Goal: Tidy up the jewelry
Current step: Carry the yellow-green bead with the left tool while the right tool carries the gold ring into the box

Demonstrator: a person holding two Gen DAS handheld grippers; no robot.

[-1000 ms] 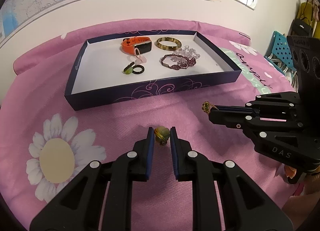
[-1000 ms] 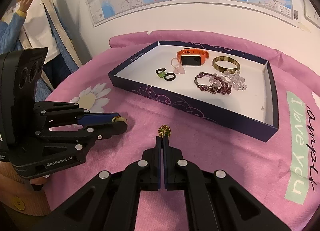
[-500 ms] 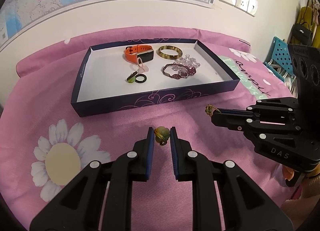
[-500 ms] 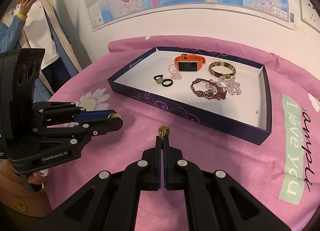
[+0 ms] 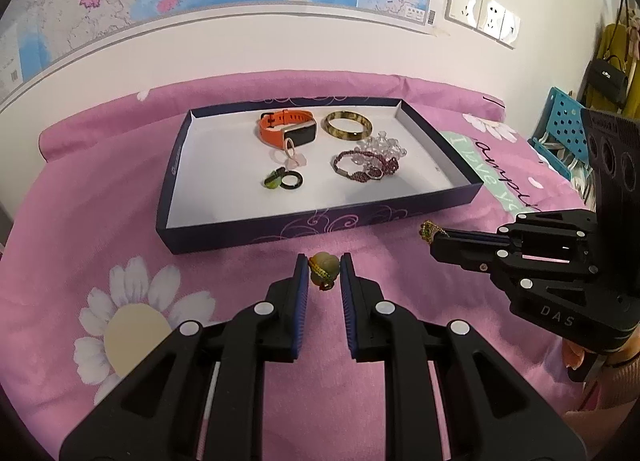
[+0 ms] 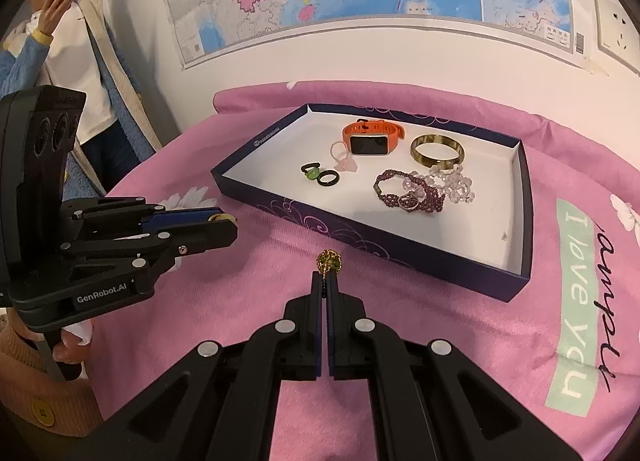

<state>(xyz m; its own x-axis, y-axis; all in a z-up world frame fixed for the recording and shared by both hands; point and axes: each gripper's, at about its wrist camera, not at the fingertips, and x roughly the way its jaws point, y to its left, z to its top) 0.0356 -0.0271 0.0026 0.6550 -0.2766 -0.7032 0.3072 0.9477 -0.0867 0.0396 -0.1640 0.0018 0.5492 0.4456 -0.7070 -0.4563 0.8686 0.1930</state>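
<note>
1. On the left gripper [image 6: 224,221] body, white lettering reads "GenRobot.AI"; the right gripper [image 5: 434,235] reads "DAS"; the pink bedspread [image 6: 440,341] says "I love you".
2. Left jaws pinch a round yellowish-green bead [image 5: 324,266] wrapped in gold cord.
3. Right jaws, pressed together, pinch a small gold-and-green charm [image 6: 329,261].
4. Both pieces hang before the navy tray [image 5: 320,227].

"GenRobot.AI" in white on left gripper [image 6: 324,291] body. "DAS" embossed on right gripper [image 5: 434,235] body. Pink blanket [image 6: 440,333] has mint patch reading "I love you"; black script beside it not legible.
</note>
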